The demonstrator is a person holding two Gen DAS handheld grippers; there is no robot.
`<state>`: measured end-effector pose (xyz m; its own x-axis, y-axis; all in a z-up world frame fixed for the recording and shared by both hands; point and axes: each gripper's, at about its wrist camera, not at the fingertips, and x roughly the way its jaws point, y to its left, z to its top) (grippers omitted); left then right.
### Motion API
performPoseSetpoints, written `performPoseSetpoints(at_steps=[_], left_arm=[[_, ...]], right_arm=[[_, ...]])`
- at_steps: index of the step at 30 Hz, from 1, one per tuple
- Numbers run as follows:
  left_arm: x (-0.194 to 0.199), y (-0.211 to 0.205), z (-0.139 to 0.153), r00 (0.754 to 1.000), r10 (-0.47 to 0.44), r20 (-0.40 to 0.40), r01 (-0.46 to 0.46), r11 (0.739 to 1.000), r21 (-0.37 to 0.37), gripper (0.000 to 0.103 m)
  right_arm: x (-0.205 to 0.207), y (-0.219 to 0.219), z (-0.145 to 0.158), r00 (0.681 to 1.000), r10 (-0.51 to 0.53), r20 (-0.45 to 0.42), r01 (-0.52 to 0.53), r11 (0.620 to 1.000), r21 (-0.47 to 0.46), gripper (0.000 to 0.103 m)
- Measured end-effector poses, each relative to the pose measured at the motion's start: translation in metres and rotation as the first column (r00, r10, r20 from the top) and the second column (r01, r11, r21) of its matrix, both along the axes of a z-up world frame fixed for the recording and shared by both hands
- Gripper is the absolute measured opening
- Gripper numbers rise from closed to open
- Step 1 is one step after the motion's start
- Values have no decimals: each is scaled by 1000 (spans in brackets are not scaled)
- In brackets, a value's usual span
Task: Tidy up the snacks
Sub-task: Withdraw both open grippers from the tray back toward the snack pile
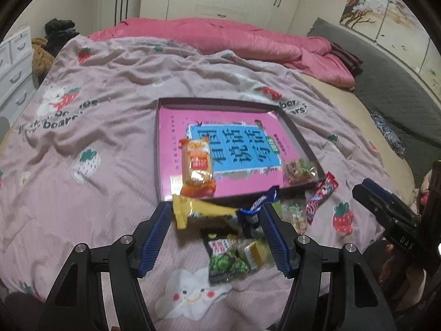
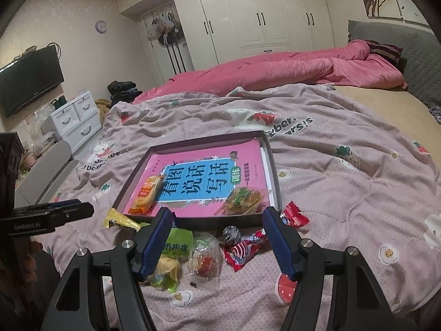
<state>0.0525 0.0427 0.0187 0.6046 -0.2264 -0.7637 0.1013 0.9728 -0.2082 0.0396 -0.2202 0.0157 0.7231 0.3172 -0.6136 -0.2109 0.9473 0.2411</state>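
A dark shallow tray [image 1: 165,149] [image 2: 271,165] with a pink book as its floor lies on the bed. Inside it lie an orange snack pack [image 1: 197,162] [image 2: 147,193] and a clear greenish pack [image 1: 299,169] [image 2: 244,197]. Several loose snacks lie in front of the tray: a yellow pack [image 1: 193,209] [image 2: 121,219], a blue wrapper [image 1: 257,204], a green-black pack [image 1: 223,259], a red striped candy pack [image 1: 319,195] [image 2: 242,249], a clear pack [image 2: 205,259], a green pack [image 2: 176,244]. My left gripper [image 1: 215,235] is open above the pile. My right gripper [image 2: 216,241] is open above the pile.
The snacks lie on a pink strawberry-print blanket [image 1: 96,138] [image 2: 344,193] over the bed. A pink quilt [image 1: 220,38] is bunched at the far side. White drawers [image 2: 74,121] and a TV [image 2: 27,80] stand left of the bed. The other gripper shows at each view's side [image 1: 386,209] [image 2: 52,215].
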Motion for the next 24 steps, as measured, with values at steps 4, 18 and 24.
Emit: performPoseSetpoints(at_steps=[4,18,24], left_arm=[[-3,1,-5,1000,-2,-20,2,1000,13,69],[-5,-1,-34,991,13,-134,-4,998,65,69],[-3,-6,-47,985,-1,-173,15,996,83,69]], right_arm=[[-1,4,-1,1000,7,-7,-7,1000,-11,68],[-3,16,-14,997,53,-62,-56,998,-42,68],[0,22,-23,992,74,-98,-79,995,-55,68]])
